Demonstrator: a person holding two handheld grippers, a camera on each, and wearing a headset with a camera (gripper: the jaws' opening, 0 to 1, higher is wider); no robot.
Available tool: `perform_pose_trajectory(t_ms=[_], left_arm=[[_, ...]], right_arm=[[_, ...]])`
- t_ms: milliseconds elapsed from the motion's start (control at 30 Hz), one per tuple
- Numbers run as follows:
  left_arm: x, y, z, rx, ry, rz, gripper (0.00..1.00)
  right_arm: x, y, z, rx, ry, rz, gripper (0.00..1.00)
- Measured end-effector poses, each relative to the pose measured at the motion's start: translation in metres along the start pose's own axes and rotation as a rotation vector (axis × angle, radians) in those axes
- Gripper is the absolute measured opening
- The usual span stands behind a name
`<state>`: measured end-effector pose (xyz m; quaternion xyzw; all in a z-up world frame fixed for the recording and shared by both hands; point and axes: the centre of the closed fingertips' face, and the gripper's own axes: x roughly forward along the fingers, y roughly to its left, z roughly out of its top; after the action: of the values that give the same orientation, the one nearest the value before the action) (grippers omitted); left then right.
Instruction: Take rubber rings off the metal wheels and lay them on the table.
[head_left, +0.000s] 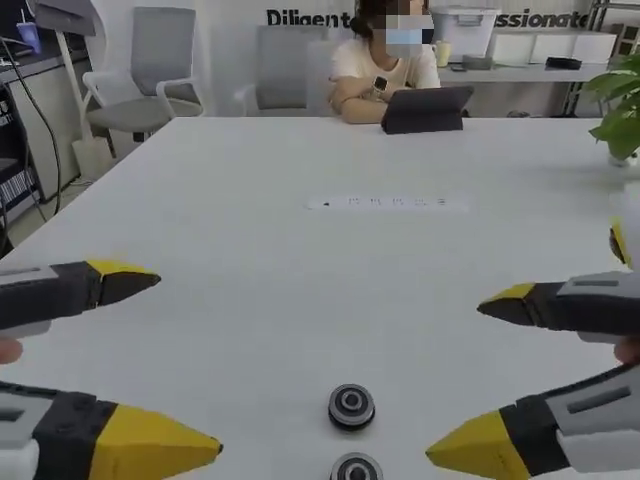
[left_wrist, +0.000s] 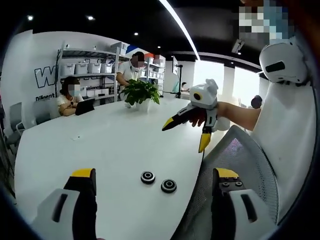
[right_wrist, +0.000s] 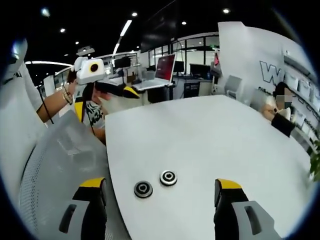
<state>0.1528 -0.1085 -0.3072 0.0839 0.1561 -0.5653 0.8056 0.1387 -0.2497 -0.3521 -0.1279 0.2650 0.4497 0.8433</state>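
Observation:
Two metal wheels with black rubber rings lie close together near the table's front edge, one (head_left: 352, 405) a little farther out than the other (head_left: 357, 468). My left gripper (head_left: 189, 365) hovers open to their left, and my right gripper (head_left: 454, 381) hovers open to their right; both point inward and hold nothing. In the left gripper view the wheels (left_wrist: 148, 177) (left_wrist: 168, 186) lie ahead between the wide jaws, with the right gripper (left_wrist: 182, 139) beyond them. The right gripper view has the wheels (right_wrist: 168, 177) (right_wrist: 143, 189) ahead and the left gripper (right_wrist: 131, 92) beyond.
A long white table (head_left: 300, 250) has a socket strip (head_left: 390, 203) at its middle. A person with a tablet (head_left: 425, 108) sits at the far end. A potted plant (head_left: 620, 105) stands at the right edge. Grey chairs (head_left: 150, 70) stand behind.

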Motion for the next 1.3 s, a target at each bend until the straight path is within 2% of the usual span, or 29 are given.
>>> perform_pose_trajectory(t_ms=[100,167,267,300,367,567,700,800,933,1000,1067,1200,1300], left_arm=[[0.007,0.003,0.006,0.016,-0.011,-0.013,0.92],[0.011,0.003,0.008,0.025,-0.018,-0.016,0.89],[0.020,-0.002,0.015,0.033,-0.069,-0.046,0.82],[0.024,-0.003,0.019,0.033,-0.095,-0.049,0.81],[0.031,-0.003,0.021,0.034,-0.112,-0.046,0.78],[0.050,-0.008,0.029,0.102,-0.116,-0.063,0.72],[0.062,-0.016,0.033,0.145,-0.118,-0.100,0.66],[0.073,-0.020,0.028,0.181,-0.097,-0.122,0.64],[0.083,-0.022,0.022,0.201,-0.085,-0.141,0.56],[0.088,-0.023,0.019,0.214,-0.081,-0.149,0.52],[0.092,-0.024,0.015,0.225,-0.076,-0.154,0.48],[0.103,-0.025,-0.001,0.233,-0.033,-0.167,0.44],[0.111,-0.030,-0.016,0.239,-0.004,-0.183,0.41]], right_arm=[[0.003,0.000,0.008,-0.014,-0.016,0.008,0.86],[0.006,0.000,0.011,-0.058,-0.010,0.007,0.83],[0.009,0.008,0.022,-0.092,-0.038,0.050,0.84],[0.010,0.009,0.024,-0.096,-0.047,0.059,0.83],[0.013,0.012,0.029,-0.110,-0.065,0.080,0.79],[0.031,0.010,0.029,-0.118,-0.070,0.104,0.69],[0.041,0.013,0.030,-0.096,-0.118,0.137,0.62],[0.047,0.019,0.029,-0.062,-0.177,0.178,0.56],[0.051,0.020,0.018,-0.047,-0.173,0.200,0.49],[0.052,0.021,0.011,-0.052,-0.164,0.210,0.46],[0.056,0.019,-0.003,-0.043,-0.137,0.219,0.43],[0.061,0.019,-0.020,-0.012,-0.096,0.236,0.39],[0.065,0.023,-0.034,-0.021,-0.051,0.249,0.37]])
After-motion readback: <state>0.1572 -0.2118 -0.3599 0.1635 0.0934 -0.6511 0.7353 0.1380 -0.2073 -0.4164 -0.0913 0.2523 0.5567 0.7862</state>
